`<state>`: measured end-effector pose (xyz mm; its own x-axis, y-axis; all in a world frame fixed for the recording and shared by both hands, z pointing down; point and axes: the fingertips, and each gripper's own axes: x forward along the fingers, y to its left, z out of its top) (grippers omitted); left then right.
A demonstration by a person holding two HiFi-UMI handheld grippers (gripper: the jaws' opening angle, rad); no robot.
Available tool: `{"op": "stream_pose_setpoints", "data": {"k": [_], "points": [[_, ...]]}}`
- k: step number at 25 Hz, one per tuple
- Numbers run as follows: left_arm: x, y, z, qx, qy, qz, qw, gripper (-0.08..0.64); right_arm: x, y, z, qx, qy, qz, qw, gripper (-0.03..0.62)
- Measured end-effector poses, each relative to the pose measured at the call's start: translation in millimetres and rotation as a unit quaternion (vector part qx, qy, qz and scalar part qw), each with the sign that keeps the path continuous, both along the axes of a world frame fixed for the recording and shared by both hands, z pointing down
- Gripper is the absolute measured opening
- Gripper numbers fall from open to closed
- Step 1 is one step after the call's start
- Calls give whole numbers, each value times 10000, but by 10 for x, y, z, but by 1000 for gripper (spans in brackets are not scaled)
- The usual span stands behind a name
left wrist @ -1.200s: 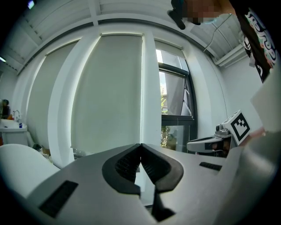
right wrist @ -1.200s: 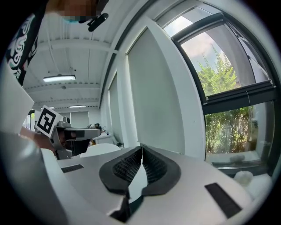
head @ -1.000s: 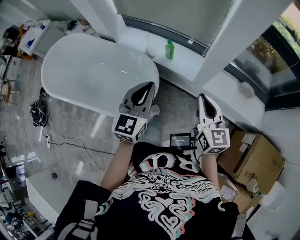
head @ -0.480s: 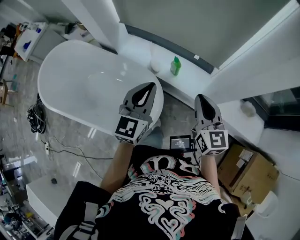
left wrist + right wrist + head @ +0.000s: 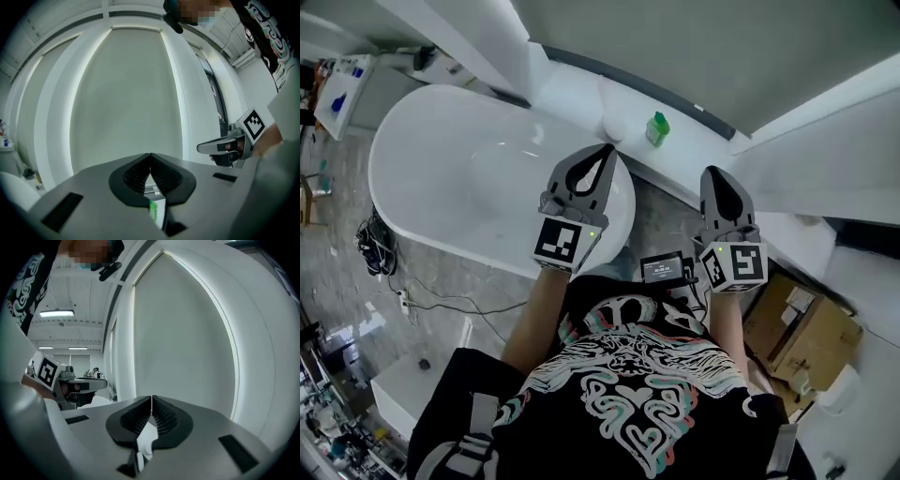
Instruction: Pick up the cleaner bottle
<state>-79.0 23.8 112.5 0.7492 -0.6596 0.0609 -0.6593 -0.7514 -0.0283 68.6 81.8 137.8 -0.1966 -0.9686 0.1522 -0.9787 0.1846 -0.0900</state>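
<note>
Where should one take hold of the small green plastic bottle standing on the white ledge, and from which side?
Grip the green bottle around its body, below its top, coming level from the room side. It seems to stand upright on the white ledge, with the wall behind it and a white round object beside it, so the front is probably the free side.

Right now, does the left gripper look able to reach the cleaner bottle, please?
Probably yes: the cleaner bottle stands in the open on the ledge ahead of the left gripper, nothing between. The jaws are shut and must open first.
</note>
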Motion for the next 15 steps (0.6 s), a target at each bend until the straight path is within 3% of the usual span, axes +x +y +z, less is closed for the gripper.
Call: {"op": "stream_pose_setpoints", "data": {"k": [6, 15], "points": [[78, -266, 102, -80, 7, -36, 10000, 15, 150, -155, 57, -35, 135, 257, 9996, 29], [133, -618, 224, -191, -141, -229, 9995, 15, 279, -491, 138, -95, 317, 257, 9991, 29]]}}
